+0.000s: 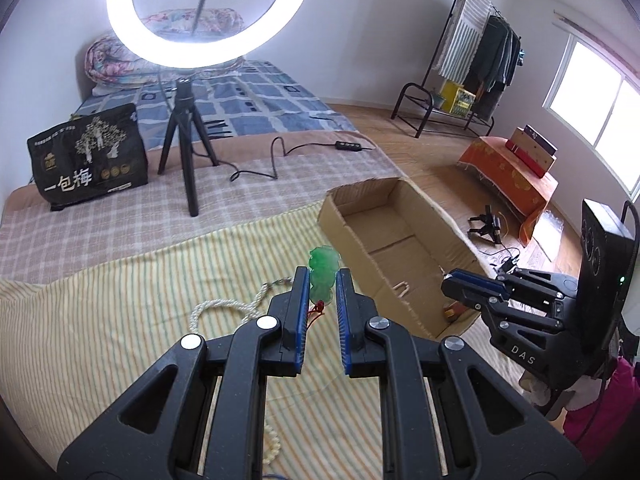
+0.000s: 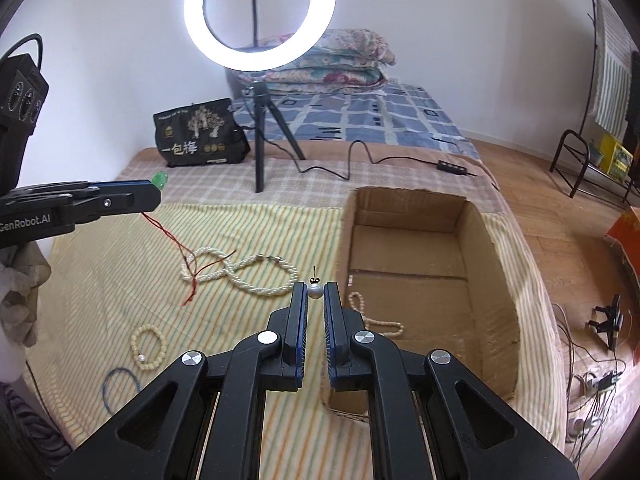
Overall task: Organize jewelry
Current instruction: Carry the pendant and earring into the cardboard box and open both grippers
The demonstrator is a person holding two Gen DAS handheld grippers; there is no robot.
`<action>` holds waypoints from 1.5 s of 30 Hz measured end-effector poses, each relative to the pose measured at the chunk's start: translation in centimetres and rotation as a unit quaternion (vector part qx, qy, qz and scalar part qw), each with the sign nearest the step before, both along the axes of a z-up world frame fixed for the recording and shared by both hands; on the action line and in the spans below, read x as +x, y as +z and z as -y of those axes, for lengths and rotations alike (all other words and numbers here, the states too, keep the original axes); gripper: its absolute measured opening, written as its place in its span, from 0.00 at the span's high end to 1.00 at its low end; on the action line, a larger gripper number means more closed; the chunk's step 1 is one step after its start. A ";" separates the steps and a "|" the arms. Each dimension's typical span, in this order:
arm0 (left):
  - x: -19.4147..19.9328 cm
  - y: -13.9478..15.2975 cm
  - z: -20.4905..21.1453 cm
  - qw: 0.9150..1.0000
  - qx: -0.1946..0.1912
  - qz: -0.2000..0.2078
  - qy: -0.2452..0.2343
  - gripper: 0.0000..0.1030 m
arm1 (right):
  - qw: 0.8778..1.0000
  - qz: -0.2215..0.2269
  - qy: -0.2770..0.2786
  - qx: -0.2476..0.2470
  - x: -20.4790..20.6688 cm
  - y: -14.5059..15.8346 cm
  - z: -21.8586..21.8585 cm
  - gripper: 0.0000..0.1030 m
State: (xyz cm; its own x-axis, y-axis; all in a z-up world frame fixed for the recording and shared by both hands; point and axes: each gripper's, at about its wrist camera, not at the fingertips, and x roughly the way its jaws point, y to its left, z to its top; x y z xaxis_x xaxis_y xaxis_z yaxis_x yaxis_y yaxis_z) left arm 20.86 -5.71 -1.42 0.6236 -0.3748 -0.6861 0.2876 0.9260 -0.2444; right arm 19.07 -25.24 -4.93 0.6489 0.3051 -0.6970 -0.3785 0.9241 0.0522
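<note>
My left gripper (image 1: 323,280) is shut on a green jade pendant (image 1: 323,270) with a red cord (image 2: 172,240) hanging down to the striped cloth. It shows from the side in the right wrist view (image 2: 154,188). My right gripper (image 2: 315,290) is shut on a pearl earring (image 2: 315,290), held above the cloth beside the open cardboard box (image 2: 492,264). A pearl strand (image 2: 376,320) lies inside the box. A twisted pearl necklace (image 2: 248,276), a bead bracelet (image 2: 150,348) and a blue cord loop (image 2: 120,384) lie on the cloth. My right gripper (image 1: 468,284) hovers at the box's near corner in the left wrist view.
A ring light on a black tripod (image 2: 260,136) stands behind the cloth, its cable and switch (image 2: 452,167) trailing right. A black snack bag (image 2: 200,134) sits at the back left. Folded quilts (image 2: 340,60) lie on the bed. The bed edge drops to wooden floor (image 2: 560,208) on the right.
</note>
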 end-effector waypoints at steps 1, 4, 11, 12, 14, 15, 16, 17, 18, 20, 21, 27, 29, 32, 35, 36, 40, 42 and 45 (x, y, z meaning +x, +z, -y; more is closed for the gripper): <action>0.2 0.2 0.5 1.000 -0.002 0.001 -0.003 0.89 | 1.000 0.000 -0.005 0.000 0.0 0.0 0.5 0.94; 0.6 0.9 1.9 1.000 -0.008 0.008 -0.010 0.89 | 1.000 -0.001 -0.015 0.003 -0.1 0.1 1.8 0.94; 1.8 2.5 5.6 0.999 -0.024 0.024 -0.025 0.89 | 0.999 -0.008 -0.031 0.008 -0.3 -0.1 4.0 0.94; 1.9 2.6 6.1 0.999 -0.024 0.026 -0.028 0.89 | 0.999 -0.009 -0.031 0.009 -0.4 -0.1 4.3 0.94; 2.2 2.8 7.3 0.999 -0.021 0.030 -0.036 0.89 | 0.999 -0.011 -0.033 0.009 -0.5 -0.2 4.7 0.94; 2.3 2.9 7.9 0.999 -0.021 0.031 -0.039 0.89 | 0.999 -0.013 -0.034 0.010 -0.6 -0.3 4.9 0.94; 2.5 2.9 8.4 0.998 -0.023 0.032 -0.041 0.89 | 0.999 -0.015 -0.034 0.011 -0.6 -0.4 5.1 0.94; 2.7 2.9 8.9 0.998 -0.024 0.031 -0.044 0.89 | 0.999 -0.016 -0.034 0.011 -0.6 -0.5 5.3 0.94; 2.9 2.8 9.4 0.998 -0.025 0.031 -0.045 0.89 | 0.999 -0.018 -0.034 0.011 -0.7 -0.7 5.4 0.94; 3.2 2.7 10.5 0.998 -0.025 0.030 -0.050 0.89 | 0.999 -0.022 -0.033 0.009 -0.7 -1.0 5.6 0.94; 3.5 2.6 10.9 0.998 -0.025 0.030 -0.051 0.89 | 0.999 -0.024 -0.032 0.009 -0.7 -1.1 5.6 0.94; 4.8 2.0 13.3 0.997 -0.023 0.026 -0.062 0.89 | 0.999 -0.035 -0.034 0.016 -0.5 -1.7 6.0 0.94; 5.2 1.5 13.8 0.997 -0.021 0.021 -0.064 0.89 | 0.999 -0.038 -0.034 0.015 -0.3 -1.9 6.1 0.94; 6.0 0.6 14.3 0.998 -0.019 0.013 -0.063 0.89 | 0.998 -0.049 -0.036 0.019 -0.1 -2.5 6.3 0.94; 6.7 -0.6 14.5 0.998 -0.017 0.003 -0.059 0.89 | 0.997 -0.061 -0.040 0.024 0.3 -3.1 6.6 0.94; 7.0 -1.1 14.7 0.998 -0.014 0.000 -0.058 0.89 | 0.997 -0.064 -0.041 0.024 0.5 -3.3 6.7 0.94; 7.9 -2.2 15.2 0.999 -0.007 -0.007 -0.051 0.89 | 0.996 -0.075 -0.047 0.028 1.0 -3.7 7.0 0.94; 8.2 -2.5 15.4 0.999 -0.005 -0.007 -0.046 0.89 | 0.996 -0.078 -0.047 0.027 1.2 -3.8 7.1 0.94; 8.8 -3.0 15.5 0.999 -0.004 -0.009 -0.042 0.89 | 0.995 -0.081 -0.048 0.025 1.2 -4.1 7.0 0.94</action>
